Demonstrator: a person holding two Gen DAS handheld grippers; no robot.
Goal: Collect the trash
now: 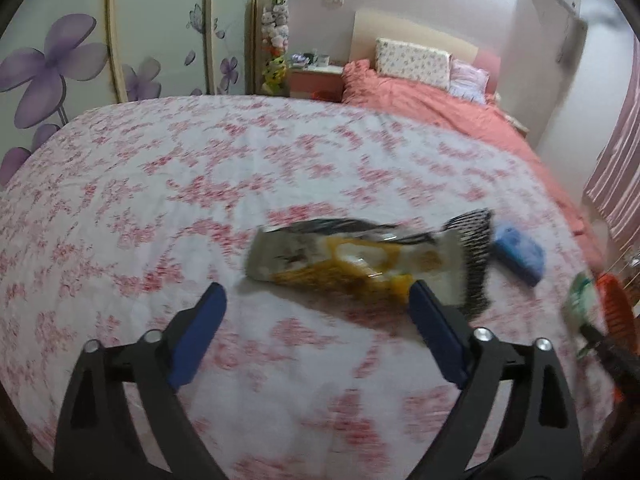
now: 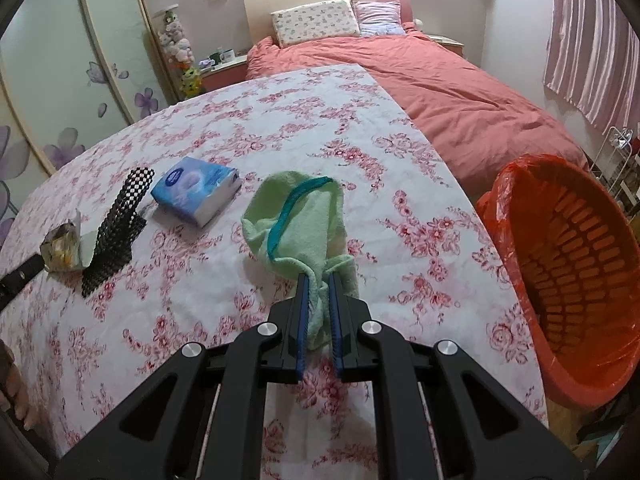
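Observation:
A crumpled yellow and silver snack wrapper (image 1: 340,256) lies on the floral tablecloth, just ahead of my left gripper (image 1: 316,300), which is open with its blue pads either side of the near edge. The wrapper also shows in the right wrist view (image 2: 62,246) at far left. My right gripper (image 2: 319,284) is shut on a green cloth (image 2: 296,220) with a teal trim, resting on the table. An orange basket (image 2: 576,280) lined with an orange bag stands off the table's right edge.
A black mesh piece (image 2: 116,220) lies beside the wrapper, and a blue tissue pack (image 2: 196,190) sits behind it. A bed with a salmon duvet (image 2: 440,92) is beyond the table. A wardrobe with purple flowers (image 1: 60,60) stands at left.

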